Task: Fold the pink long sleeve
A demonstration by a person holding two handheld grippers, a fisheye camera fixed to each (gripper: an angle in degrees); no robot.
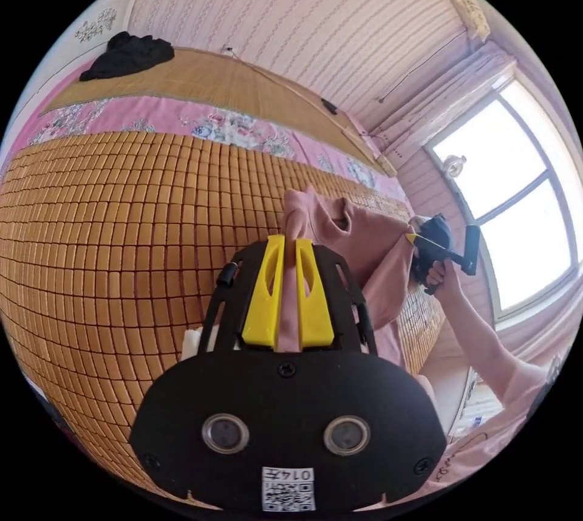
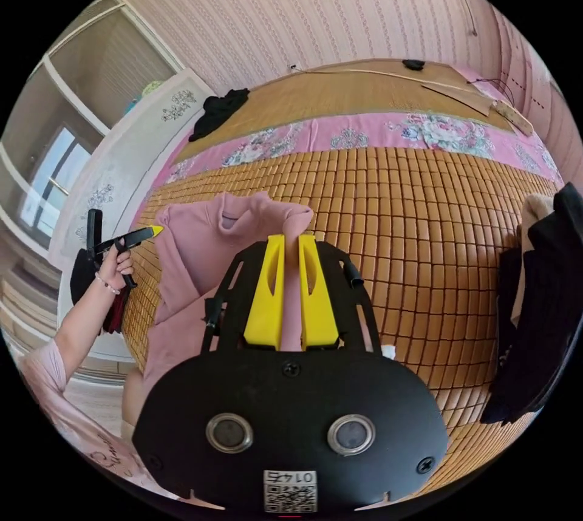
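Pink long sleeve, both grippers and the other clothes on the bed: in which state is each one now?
pink long sleeve: unfolded, held up by its two shoulders, hanging over the mat
left gripper: shut on the pink long sleeve
right gripper: shut on the pink long sleeve
black garment: crumpled on the far mat
dark clothes: piled at the mat's edge
bamboo mat: spread flat on the bed

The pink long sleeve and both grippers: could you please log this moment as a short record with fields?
garment: pink long sleeve, held up by its two shoulders, collar at the top
left gripper: fingers closed on one shoulder
right gripper: fingers closed on the other shoulder
surface: tiled bamboo mat on a bed
fold state: not folded yet, body hanging
other items: black garment on the far mat; dark clothes at the bed's edge
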